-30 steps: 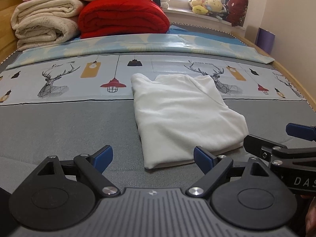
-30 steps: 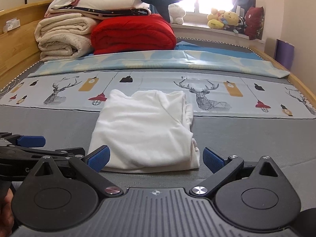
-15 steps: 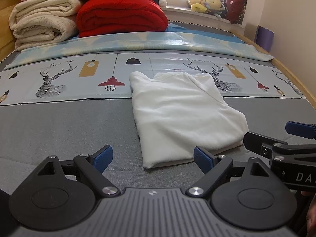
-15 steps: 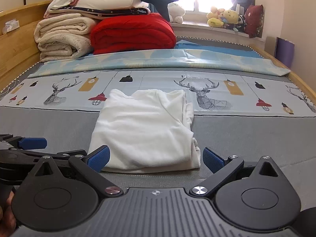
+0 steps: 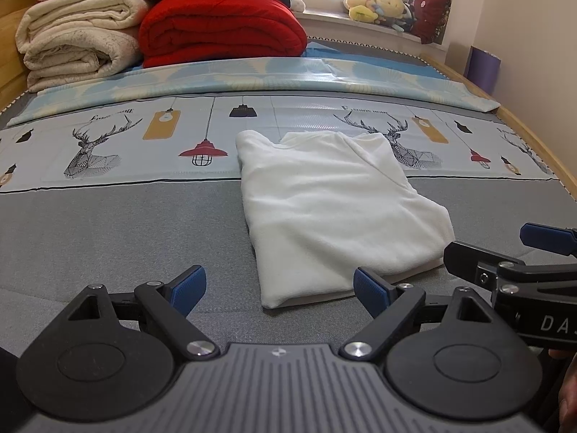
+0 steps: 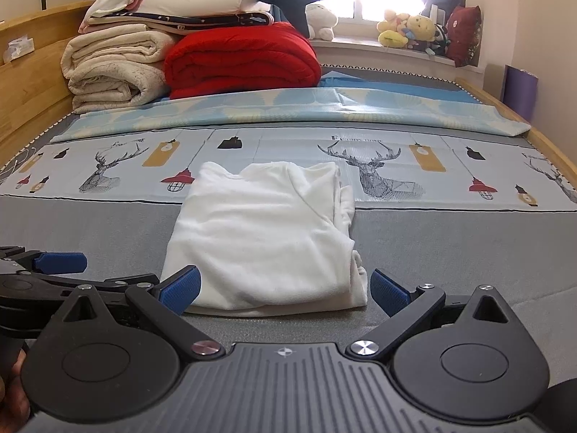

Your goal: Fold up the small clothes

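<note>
A white garment [image 5: 331, 209] [image 6: 267, 234] lies folded into a rough rectangle on the grey bed cover, its collar end toward the deer-print strip. My left gripper [image 5: 279, 290] stands open just short of the near edge, toward the garment's left corner, with nothing between its blue pads. My right gripper [image 6: 285, 290] is open too, its pads spanning the garment's near edge without holding it. Each gripper shows in the other's view: the right one [image 5: 519, 252] at the right, the left one [image 6: 50, 270] at the left.
Folded cream blankets [image 6: 115, 68] and a red quilt [image 6: 241, 57] are stacked at the far end of the bed [image 6: 90, 245]. A blue patterned sheet [image 6: 288, 112] lies across behind the deer-print strip. Plush toys [image 6: 411, 32] line the windowsill. Wooden bed rails run along both sides.
Both grippers have drifted only slightly; the garment sits a touch lower and nearer in the right wrist view. Nothing was taken hold of or let go.
</note>
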Action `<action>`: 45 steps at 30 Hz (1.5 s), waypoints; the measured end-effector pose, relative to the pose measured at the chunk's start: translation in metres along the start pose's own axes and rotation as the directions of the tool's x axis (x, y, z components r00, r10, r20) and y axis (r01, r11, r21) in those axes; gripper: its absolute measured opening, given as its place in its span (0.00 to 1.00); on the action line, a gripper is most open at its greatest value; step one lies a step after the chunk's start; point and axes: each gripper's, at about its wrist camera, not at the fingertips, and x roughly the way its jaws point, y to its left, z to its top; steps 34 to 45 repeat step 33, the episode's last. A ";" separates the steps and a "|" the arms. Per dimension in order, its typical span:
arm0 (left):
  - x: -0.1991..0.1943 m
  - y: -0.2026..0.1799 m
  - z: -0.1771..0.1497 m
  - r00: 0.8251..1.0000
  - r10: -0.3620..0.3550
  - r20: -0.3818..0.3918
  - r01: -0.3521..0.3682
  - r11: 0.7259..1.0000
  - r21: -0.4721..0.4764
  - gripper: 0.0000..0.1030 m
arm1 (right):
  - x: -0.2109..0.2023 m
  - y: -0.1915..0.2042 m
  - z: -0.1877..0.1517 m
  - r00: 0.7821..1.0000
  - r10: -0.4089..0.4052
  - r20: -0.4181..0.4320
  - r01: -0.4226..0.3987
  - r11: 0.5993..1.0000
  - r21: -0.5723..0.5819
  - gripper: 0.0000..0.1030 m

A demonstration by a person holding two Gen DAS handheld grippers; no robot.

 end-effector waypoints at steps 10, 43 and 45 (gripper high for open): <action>0.001 0.001 0.000 1.000 -0.001 -0.001 0.001 1.000 -0.002 0.89 | 0.001 0.001 0.000 1.000 0.003 -0.001 -0.003 1.000 -0.006 0.97; 0.005 0.000 -0.002 1.000 0.001 -0.001 -0.001 1.000 0.008 0.89 | 0.003 0.001 -0.001 1.000 0.002 -0.006 -0.002 1.000 -0.012 0.97; 0.005 0.000 -0.002 1.000 0.001 -0.001 -0.001 1.000 0.008 0.89 | 0.003 0.001 -0.001 1.000 0.002 -0.006 -0.002 1.000 -0.012 0.97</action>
